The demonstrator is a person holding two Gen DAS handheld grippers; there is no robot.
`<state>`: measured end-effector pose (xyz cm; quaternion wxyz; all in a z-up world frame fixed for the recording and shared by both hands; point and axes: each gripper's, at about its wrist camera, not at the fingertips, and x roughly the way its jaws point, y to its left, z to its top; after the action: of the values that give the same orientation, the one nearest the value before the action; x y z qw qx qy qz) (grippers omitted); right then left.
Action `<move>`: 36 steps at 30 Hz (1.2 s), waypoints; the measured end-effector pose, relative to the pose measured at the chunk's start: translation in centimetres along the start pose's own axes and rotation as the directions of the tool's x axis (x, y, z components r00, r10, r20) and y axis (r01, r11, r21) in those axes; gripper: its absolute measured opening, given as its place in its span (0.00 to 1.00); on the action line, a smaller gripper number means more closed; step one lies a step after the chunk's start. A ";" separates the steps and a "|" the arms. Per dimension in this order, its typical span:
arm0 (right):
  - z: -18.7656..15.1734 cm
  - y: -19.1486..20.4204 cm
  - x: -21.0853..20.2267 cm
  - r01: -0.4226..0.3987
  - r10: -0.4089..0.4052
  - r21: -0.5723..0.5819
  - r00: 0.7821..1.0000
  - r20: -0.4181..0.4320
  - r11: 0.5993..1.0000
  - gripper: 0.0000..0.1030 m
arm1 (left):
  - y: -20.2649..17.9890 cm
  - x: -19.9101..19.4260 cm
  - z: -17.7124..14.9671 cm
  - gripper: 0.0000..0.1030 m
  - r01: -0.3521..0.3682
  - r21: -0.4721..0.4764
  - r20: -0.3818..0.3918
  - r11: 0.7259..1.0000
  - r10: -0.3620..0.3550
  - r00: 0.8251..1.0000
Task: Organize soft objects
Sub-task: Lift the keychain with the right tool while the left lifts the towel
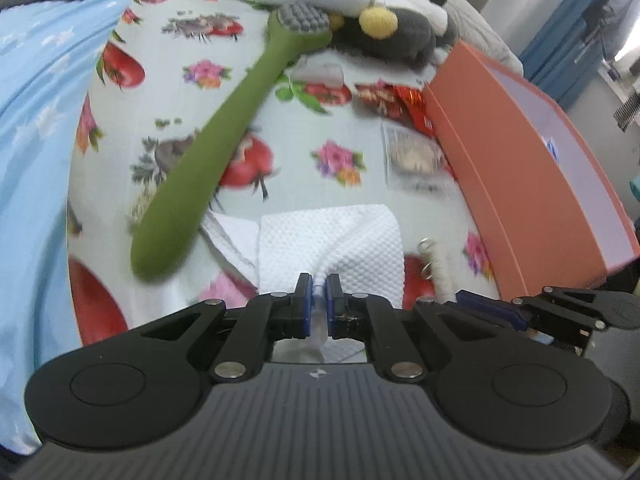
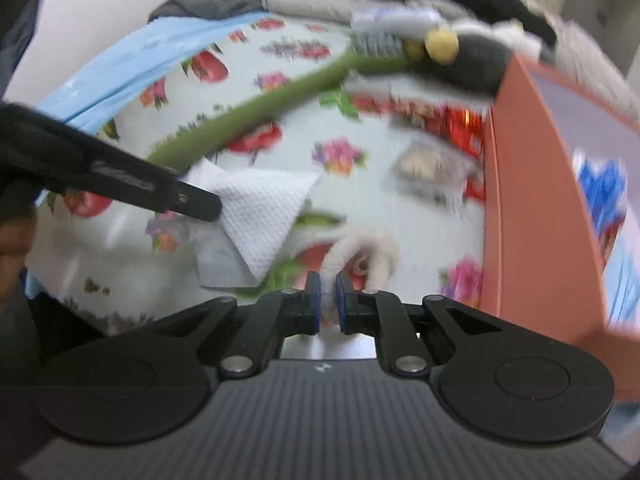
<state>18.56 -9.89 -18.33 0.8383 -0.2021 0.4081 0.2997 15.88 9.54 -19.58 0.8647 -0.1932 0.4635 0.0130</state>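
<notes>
Both tools point steeply down over the flower-print bedsheet (image 1: 304, 136). Left tool (image 1: 318, 285) is pinching a white dimpled paper towel (image 1: 332, 236), right tool (image 2: 327, 285) is clamped on a cream fuzzy cord (image 2: 372, 252). Long green brush (image 1: 216, 136) lies just left, orange box (image 1: 520, 160) crowds the right.

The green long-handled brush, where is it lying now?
In the left wrist view the green brush lies diagonally on the fruit-print cloth, left of centre, head by the grey plush toy, handle end beside the white tissue.

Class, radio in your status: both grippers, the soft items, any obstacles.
Left gripper shut on white paper towel. Right gripper shut on cream fluffy toy. Green brush lies beside the towel; orange box on the right.
</notes>
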 end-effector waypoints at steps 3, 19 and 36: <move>-0.6 -0.4 0.3 -0.008 0.011 0.067 0.999 -0.036 0.998 0.24 | 0.0 0.1 -0.7 0.11 -0.012 0.016 -0.027 1.000 0.013 1.000; -0.5 -1.9 2.7 0.111 -0.110 0.227 0.994 -0.019 0.967 0.58 | 0.2 1.6 0.5 0.67 0.051 0.043 -0.072 0.998 -0.048 0.996; -1.3 -2.8 3.5 0.050 -0.060 0.172 0.997 0.056 0.984 0.14 | -3.4 4.3 0.0 0.58 -0.063 0.184 -0.060 0.981 0.075 0.995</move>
<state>21.42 -11.50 -21.65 0.8726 -0.1316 0.4005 0.2465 19.02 5.77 -21.92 0.8617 -0.0977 0.4978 -0.0059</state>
